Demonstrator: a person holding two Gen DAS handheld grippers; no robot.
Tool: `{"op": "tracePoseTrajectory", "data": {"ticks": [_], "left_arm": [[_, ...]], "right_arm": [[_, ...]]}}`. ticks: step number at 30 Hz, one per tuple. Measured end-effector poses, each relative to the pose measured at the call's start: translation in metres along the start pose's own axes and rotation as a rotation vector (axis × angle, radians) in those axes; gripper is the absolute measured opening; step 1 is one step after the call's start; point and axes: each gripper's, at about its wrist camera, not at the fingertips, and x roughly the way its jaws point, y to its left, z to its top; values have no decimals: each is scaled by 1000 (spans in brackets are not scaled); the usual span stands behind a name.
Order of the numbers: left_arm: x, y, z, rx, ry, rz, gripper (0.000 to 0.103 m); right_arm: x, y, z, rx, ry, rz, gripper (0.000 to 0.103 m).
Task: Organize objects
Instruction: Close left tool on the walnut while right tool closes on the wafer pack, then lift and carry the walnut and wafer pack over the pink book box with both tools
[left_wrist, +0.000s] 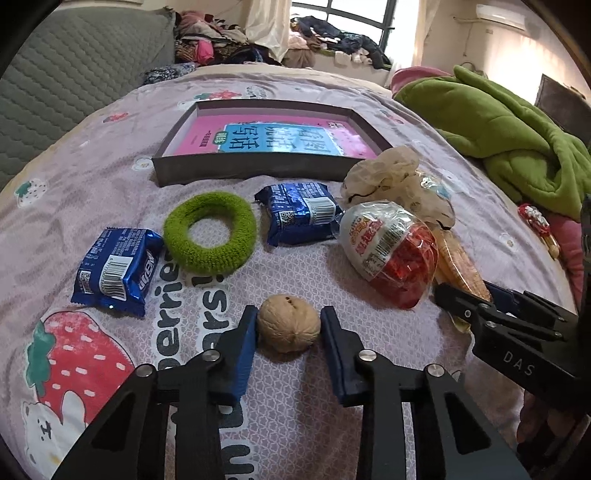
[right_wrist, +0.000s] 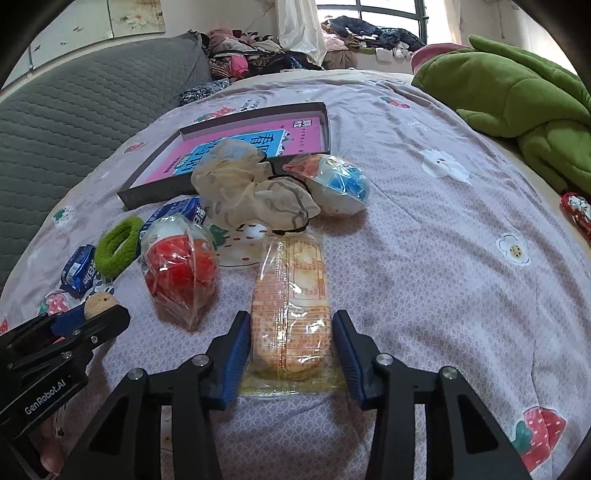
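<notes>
Two hand-held grippers rest low on the bed (left_wrist: 369, 280). Left hand-held gripper (left_wrist: 289, 325) pinches the walnut (left_wrist: 288, 326). Right hand-held gripper (right_wrist: 291, 332) straddles the cracker packet (right_wrist: 290, 306), blue pads against its sides.

The right gripper (left_wrist: 461, 306) is showing "DAS" in pale letters on its black body. The left gripper (right_wrist: 70, 325) is carrying "GenRobot.AI" on its side. The bedspread (left_wrist: 295, 280) is displaying part-hidden print reading "berries" and "ears". The pink book (left_wrist: 273, 142) in the tray (left_wrist: 243, 168) is showing large Chinese characters, upside down in the left wrist view. The blue packets (left_wrist: 116, 271) are bearing barcodes with digits too small to read.
</notes>
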Motion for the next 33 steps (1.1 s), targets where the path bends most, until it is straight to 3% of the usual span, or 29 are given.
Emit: {"op": "tracePoseTrajectory", "data": {"ticks": [8,21,31,33], "left_arm": [[-4,3,0,0,-11,-5,33],[-19,10,-1,15,-37,59,33],[-34,14,-2,19,-55,70,33],[-36,15,-3,21,-52,69,33]], "right_arm": [[-4,5,-2,-27,-9,0,45],[-19,7,-10,-41,-44,2,44],[-34,4,-16,-6,-59,57,44],[-34,2,-17,16,-53,84,39]]}}
